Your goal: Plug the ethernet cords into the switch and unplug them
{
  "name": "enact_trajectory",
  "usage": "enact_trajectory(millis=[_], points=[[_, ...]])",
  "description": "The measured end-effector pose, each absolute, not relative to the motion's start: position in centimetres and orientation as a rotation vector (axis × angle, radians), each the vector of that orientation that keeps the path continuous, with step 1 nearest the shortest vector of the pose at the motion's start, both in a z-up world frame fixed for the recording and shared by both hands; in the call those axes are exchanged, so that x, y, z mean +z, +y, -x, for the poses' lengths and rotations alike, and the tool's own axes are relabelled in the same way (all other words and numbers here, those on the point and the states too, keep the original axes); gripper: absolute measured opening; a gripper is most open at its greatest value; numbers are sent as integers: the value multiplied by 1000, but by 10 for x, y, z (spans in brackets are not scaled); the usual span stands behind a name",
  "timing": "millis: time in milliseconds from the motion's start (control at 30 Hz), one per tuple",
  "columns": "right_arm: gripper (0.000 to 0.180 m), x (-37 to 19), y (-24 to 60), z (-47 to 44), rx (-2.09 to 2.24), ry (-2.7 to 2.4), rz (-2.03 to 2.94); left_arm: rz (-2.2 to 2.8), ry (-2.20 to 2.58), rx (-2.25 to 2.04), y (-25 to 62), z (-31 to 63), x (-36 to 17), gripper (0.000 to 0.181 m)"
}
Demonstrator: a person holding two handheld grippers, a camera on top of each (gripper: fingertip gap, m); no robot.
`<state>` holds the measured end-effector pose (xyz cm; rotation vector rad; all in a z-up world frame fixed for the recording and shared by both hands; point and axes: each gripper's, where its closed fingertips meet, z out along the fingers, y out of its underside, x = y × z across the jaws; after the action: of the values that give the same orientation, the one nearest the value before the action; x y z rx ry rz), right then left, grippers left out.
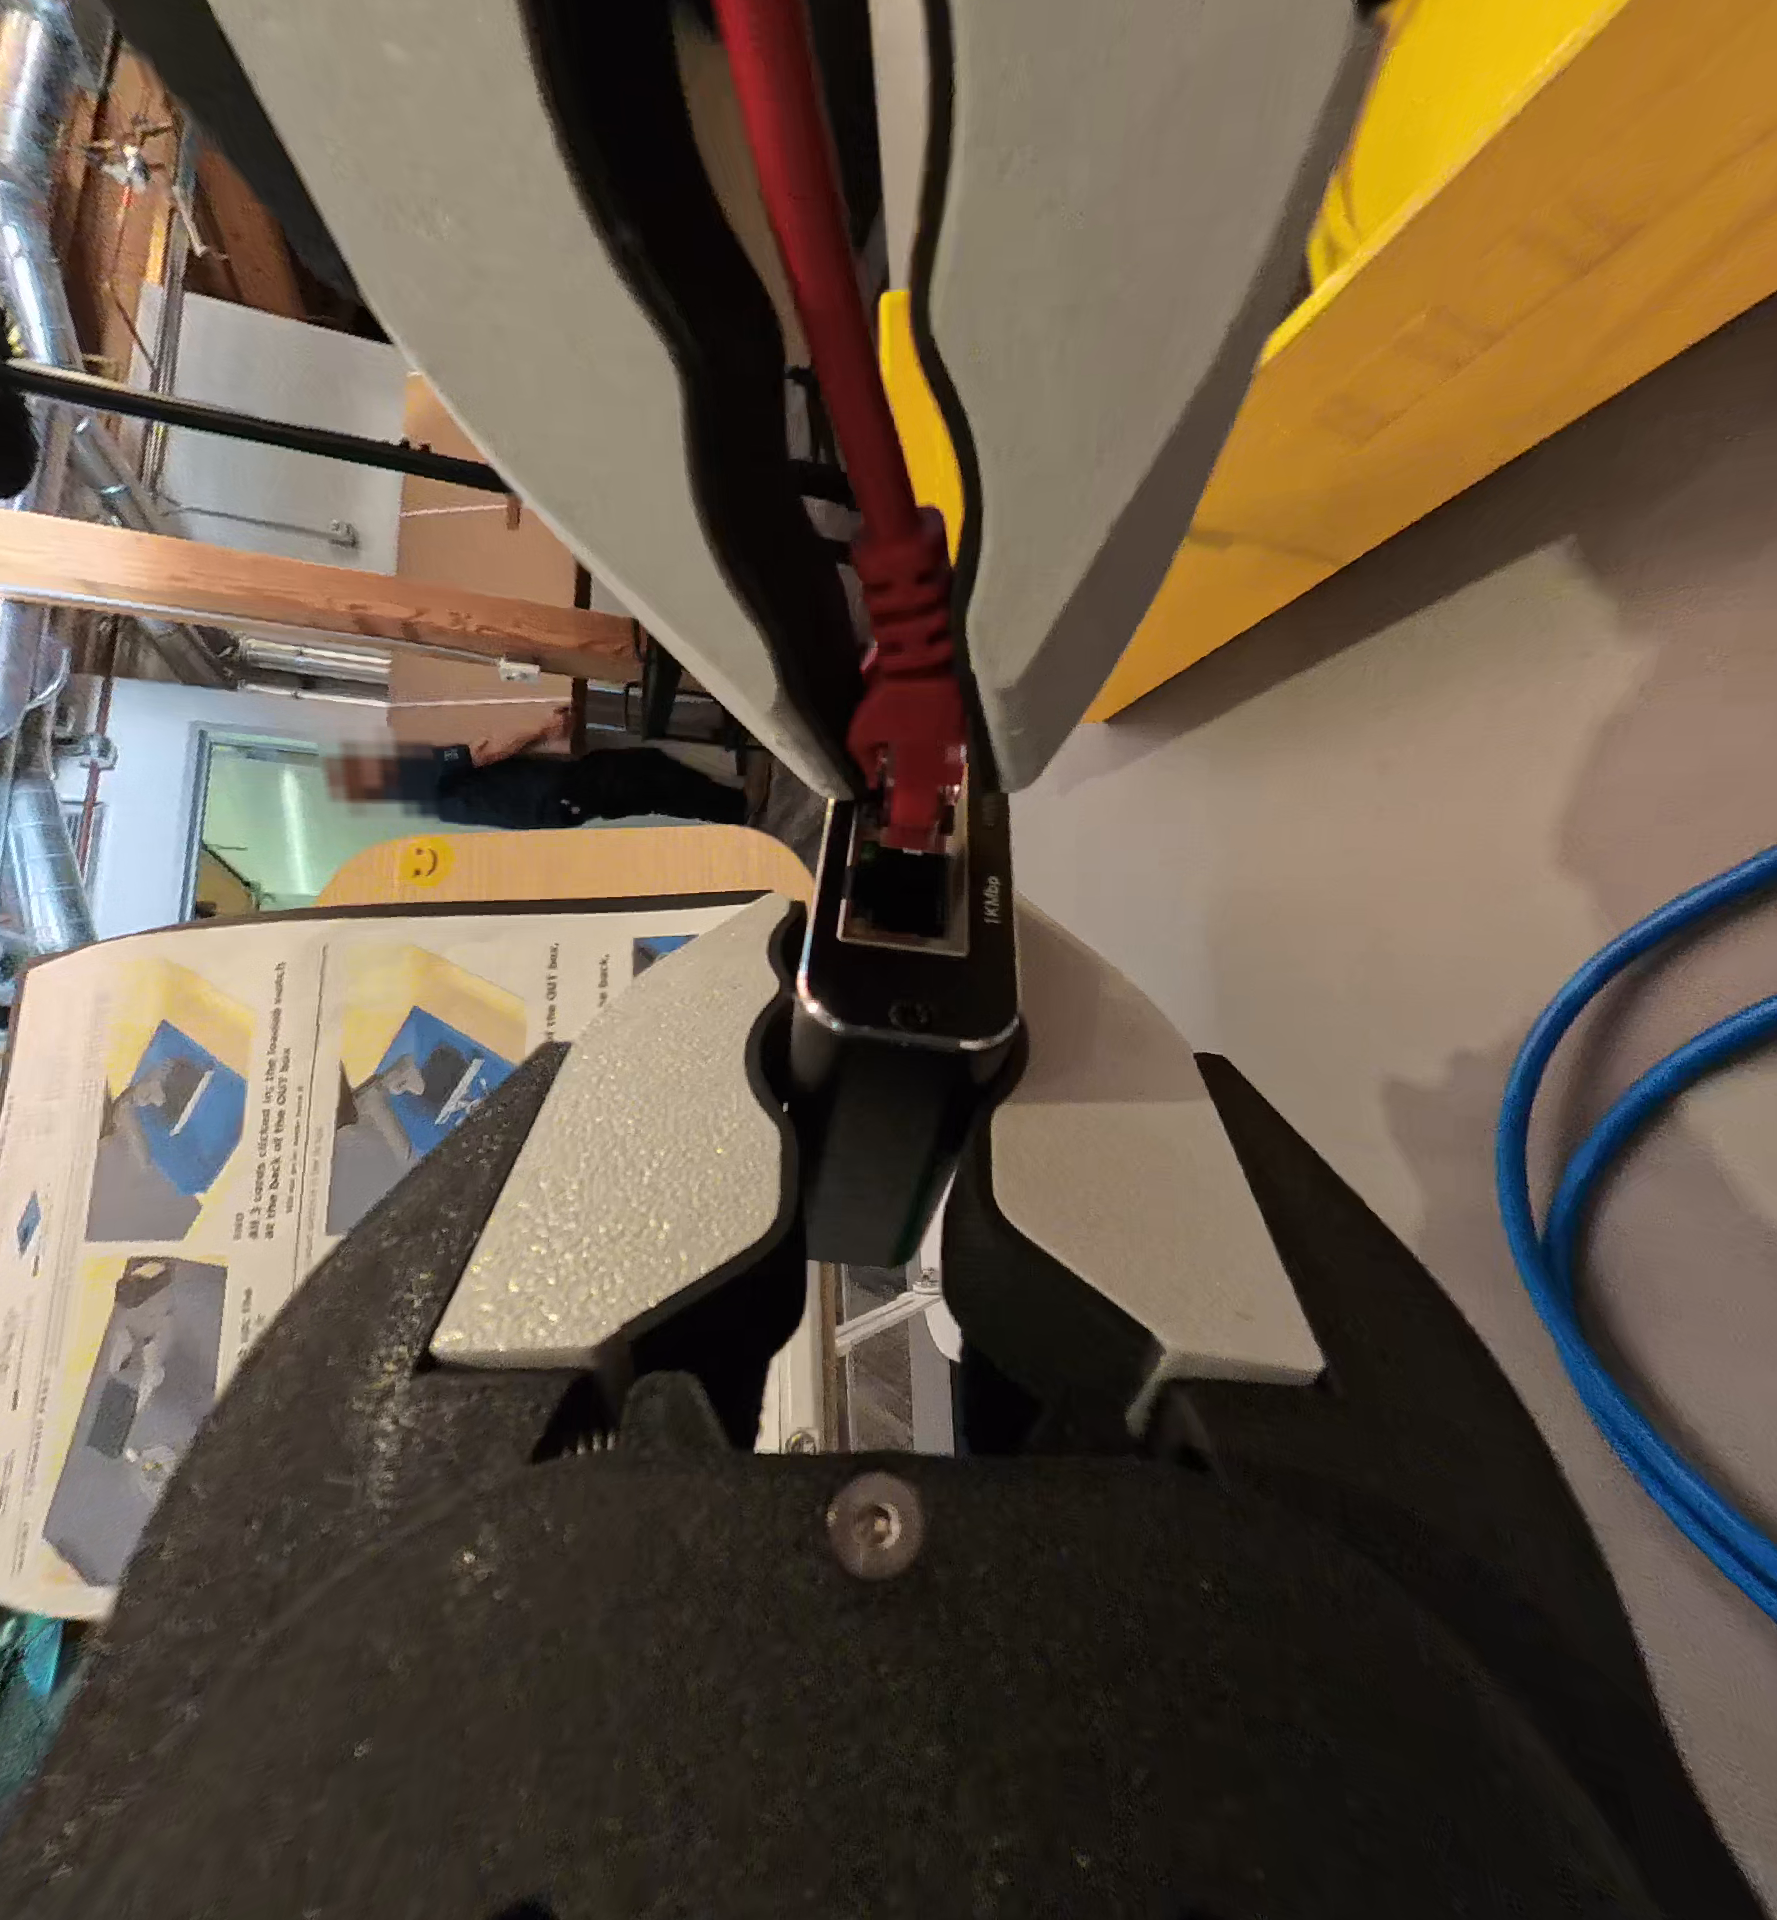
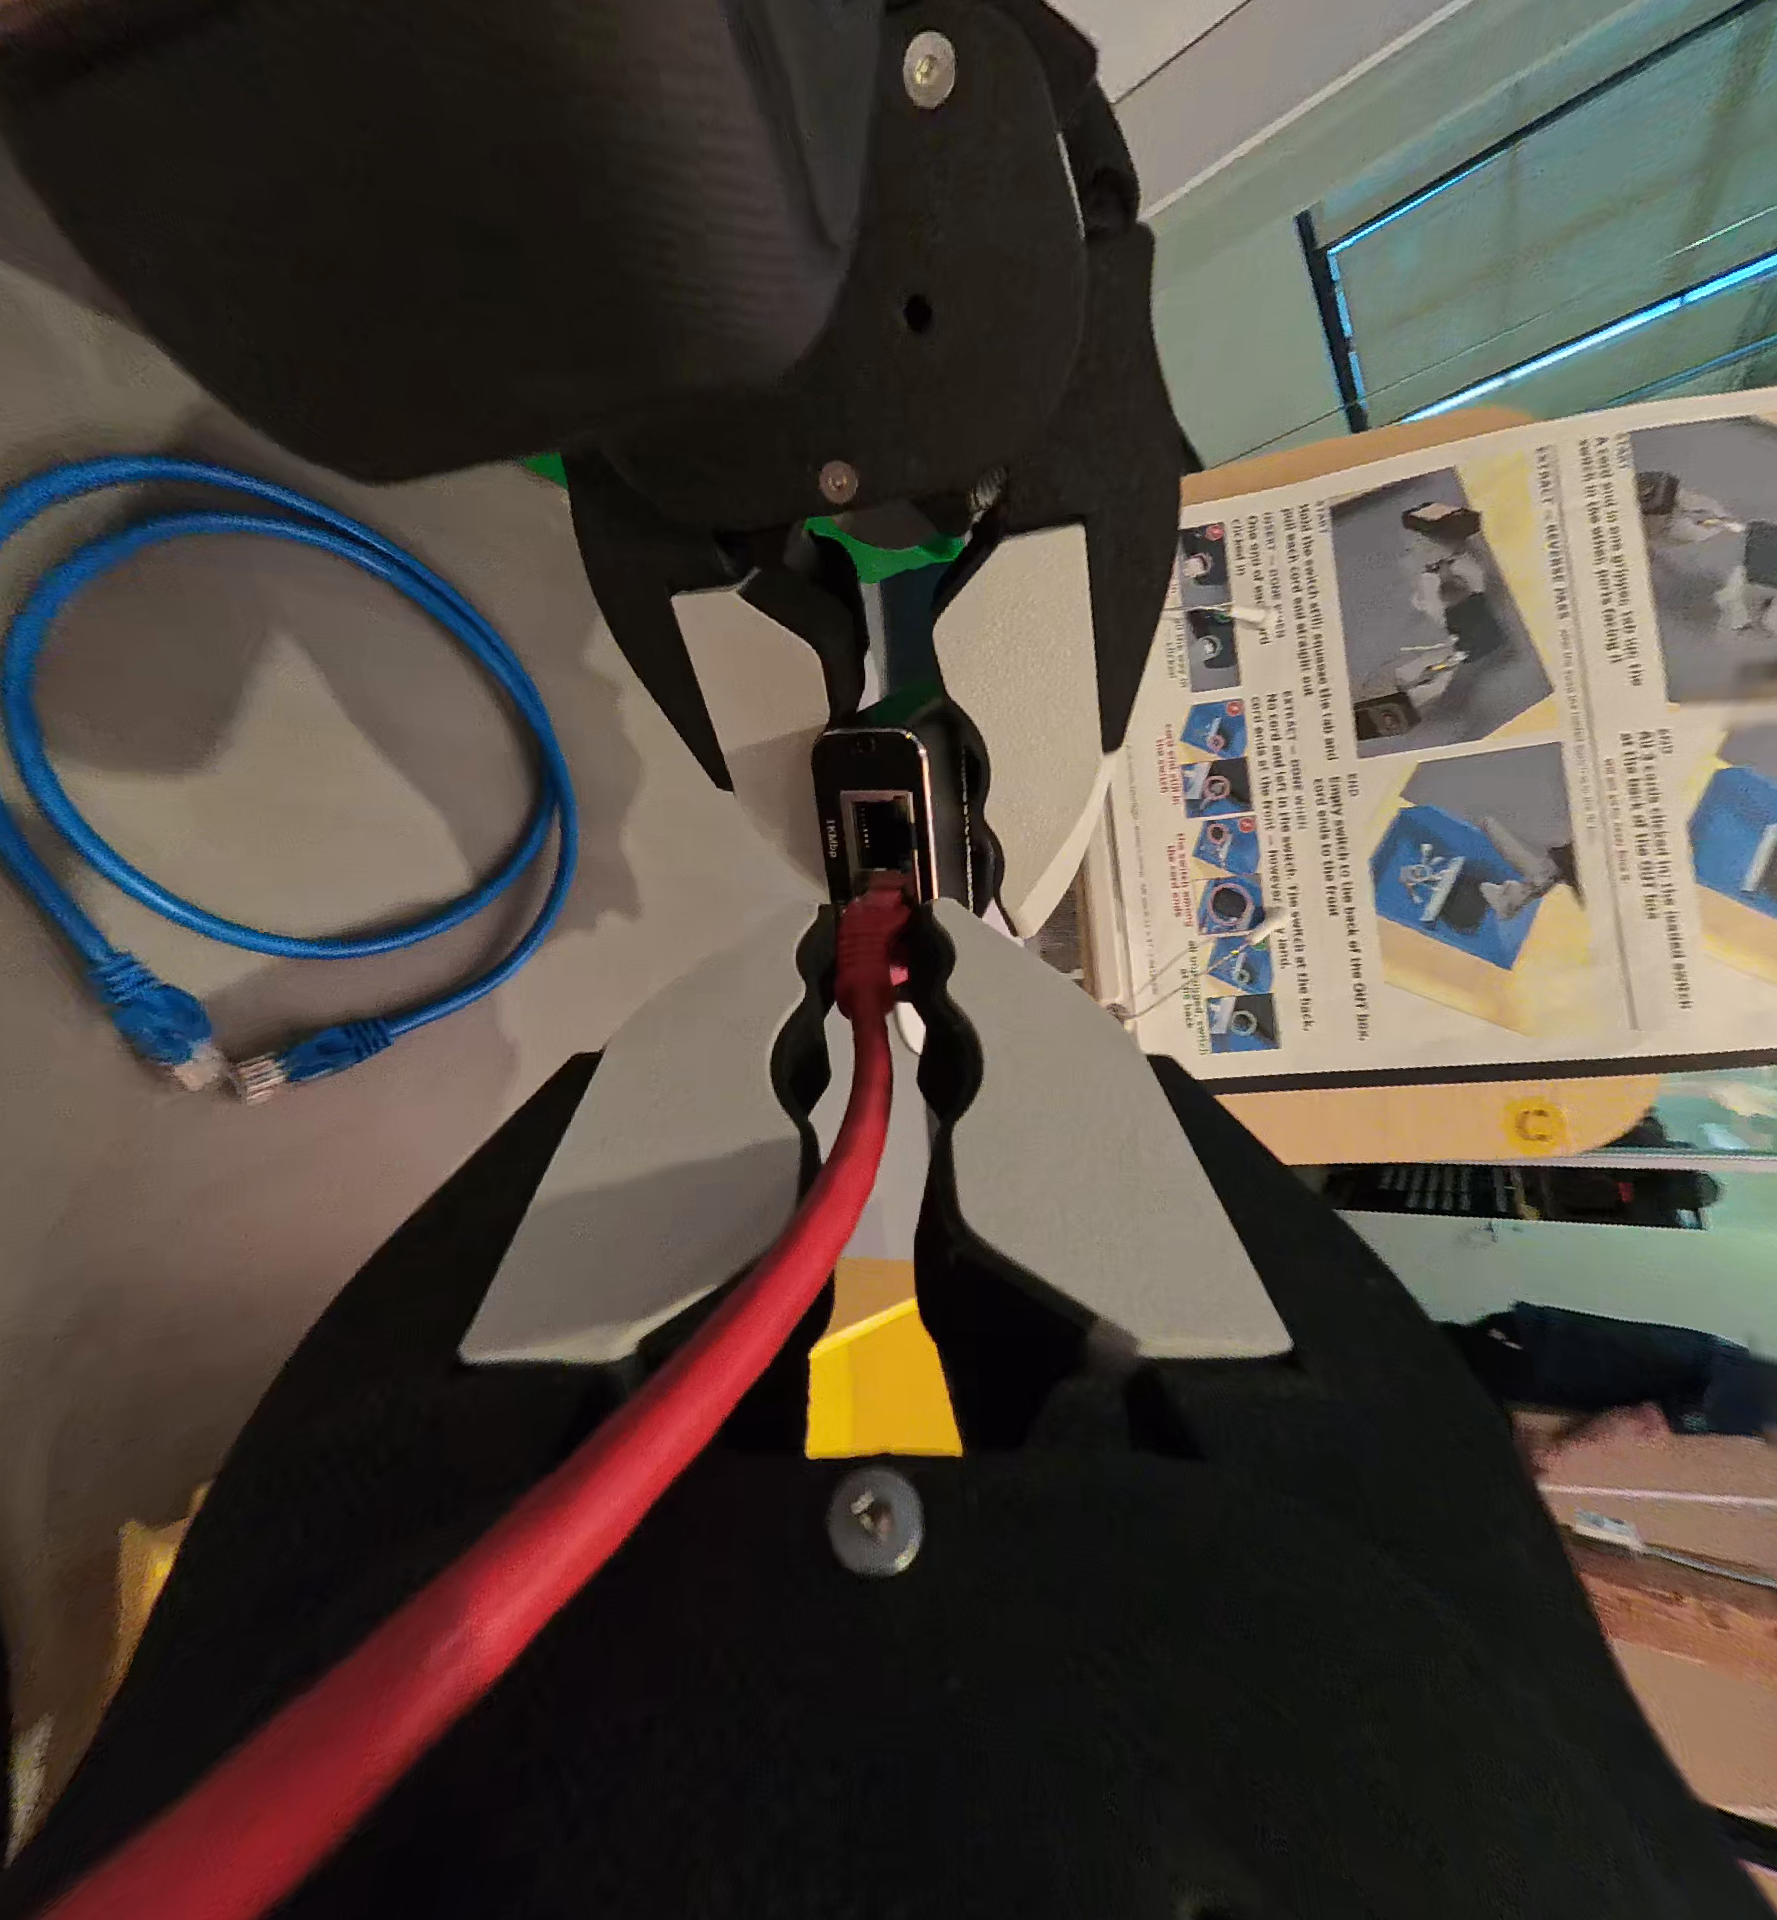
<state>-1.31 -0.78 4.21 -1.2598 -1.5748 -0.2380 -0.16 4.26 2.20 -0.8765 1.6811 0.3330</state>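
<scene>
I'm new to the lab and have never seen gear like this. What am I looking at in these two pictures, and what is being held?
These are two hand-held pincers, each with a camera looking along its two grey fingers. The left gripper pinches a small black network switch. The right gripper pinches the plug of a red ethernet cord at the switch's ports; one port beside it is empty. Each picture also shows the other gripper opposite. A coiled blue ethernet cord lies loose on the grey table. A printed instruction sheet stands behind, and a yellow bin sits alongside.

Instruction sheet [image 2: 1486, 727], yellow bin [image 1: 1486, 312]
</scene>
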Motion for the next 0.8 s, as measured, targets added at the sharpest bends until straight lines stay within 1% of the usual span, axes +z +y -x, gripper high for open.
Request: enact_trajectory(millis=[300,400,500,667,800], points=[[14,40,-15,10,-258,-1583,1296,869,1702,279,36,-4,18,28],[13,58,-18,9,-194,-1504,1229,861,1611,270,32,-8,35,27],[13,74,-22,11,-176,-1469,1173,762,1477,242,27,-11,55,33],[13,72,-26,10,-184,-1518,1143,710,1456,270,22,-19,55,39],[14,67,-31,7,-189,-1546,1109,653,1479,302,15,-24,52,33]])
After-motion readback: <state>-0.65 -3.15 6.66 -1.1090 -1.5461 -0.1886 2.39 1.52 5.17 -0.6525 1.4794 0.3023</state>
